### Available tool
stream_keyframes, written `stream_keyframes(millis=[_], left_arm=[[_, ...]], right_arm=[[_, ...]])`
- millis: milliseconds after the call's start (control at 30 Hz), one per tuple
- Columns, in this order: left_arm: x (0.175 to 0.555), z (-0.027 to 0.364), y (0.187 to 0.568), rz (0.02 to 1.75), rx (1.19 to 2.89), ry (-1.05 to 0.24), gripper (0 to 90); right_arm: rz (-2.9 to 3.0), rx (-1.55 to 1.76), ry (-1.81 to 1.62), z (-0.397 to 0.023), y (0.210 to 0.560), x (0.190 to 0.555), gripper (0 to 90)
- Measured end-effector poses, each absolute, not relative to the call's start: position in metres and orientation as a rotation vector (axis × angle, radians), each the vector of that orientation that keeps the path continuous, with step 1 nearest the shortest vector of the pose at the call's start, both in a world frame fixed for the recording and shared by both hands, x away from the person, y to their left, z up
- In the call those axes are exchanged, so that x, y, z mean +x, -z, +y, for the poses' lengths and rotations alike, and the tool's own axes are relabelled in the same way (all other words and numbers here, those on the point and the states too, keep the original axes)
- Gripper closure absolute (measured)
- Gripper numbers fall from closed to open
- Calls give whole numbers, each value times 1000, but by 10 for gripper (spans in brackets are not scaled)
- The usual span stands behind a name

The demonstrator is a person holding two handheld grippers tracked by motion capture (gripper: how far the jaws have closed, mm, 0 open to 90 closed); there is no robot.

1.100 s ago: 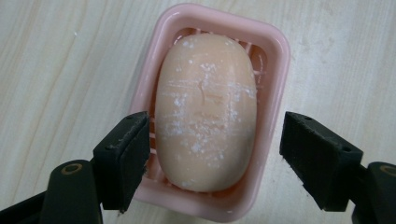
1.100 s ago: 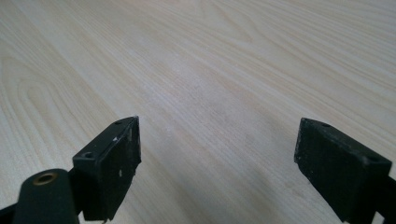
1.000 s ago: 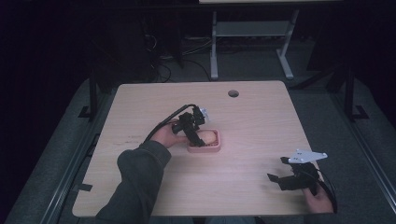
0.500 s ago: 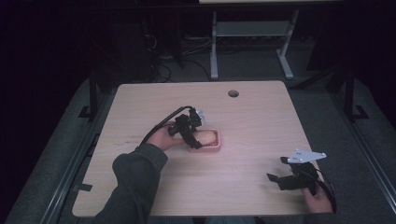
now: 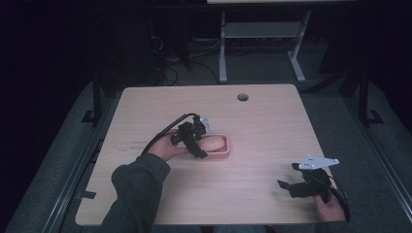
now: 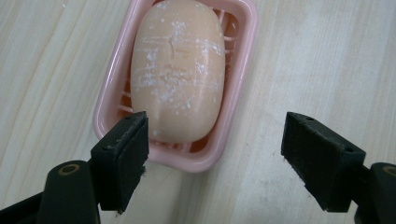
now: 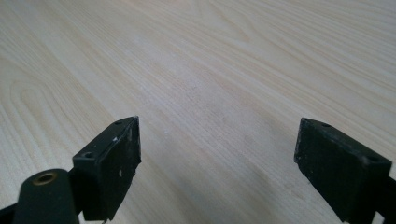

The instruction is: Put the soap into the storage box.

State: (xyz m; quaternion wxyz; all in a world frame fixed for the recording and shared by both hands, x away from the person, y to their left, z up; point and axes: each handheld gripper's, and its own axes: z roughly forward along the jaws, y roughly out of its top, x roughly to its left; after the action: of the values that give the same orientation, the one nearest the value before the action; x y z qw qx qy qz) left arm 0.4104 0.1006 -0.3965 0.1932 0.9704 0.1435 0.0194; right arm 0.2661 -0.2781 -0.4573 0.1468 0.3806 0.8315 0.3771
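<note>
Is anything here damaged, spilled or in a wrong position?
Nothing is spilled or askew. The soap lies inside its pink dish, but its top is scratched and speckled with white flecks, so it looks worn.

The high view looks forward and down from above the person's side, taking in the whole bench [image 5: 262,126] from well back, with dark floor beyond its far edge. The left gripper view sits very near the surface, looking steeply down past its own jaws at a pink soap dish [image 6: 240,84], which the high view shares mid-bench. The right gripper view looks low and slanting along bare wood near the bench's right corner.
</note>
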Motion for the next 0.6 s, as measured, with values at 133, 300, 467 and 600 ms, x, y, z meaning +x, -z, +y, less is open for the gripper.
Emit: stream_keyframes(millis=[133, 300, 467, 600], left_arm=[[406, 105, 396, 415, 2725, -48, 232], [400, 114, 397, 432, 2696, -48, 234], [395, 122, 400, 444, 2687, -49, 234], [391, 127, 402, 450, 2684, -47, 234]], right_arm=[[2387, 1102, -1088, -278, 457, 266, 141], [2385, 1105, -1079, -278, 457, 266, 141], [2385, 1106, -1073, -277, 457, 267, 141], [2383, 1110, -1069, -278, 457, 267, 141]])
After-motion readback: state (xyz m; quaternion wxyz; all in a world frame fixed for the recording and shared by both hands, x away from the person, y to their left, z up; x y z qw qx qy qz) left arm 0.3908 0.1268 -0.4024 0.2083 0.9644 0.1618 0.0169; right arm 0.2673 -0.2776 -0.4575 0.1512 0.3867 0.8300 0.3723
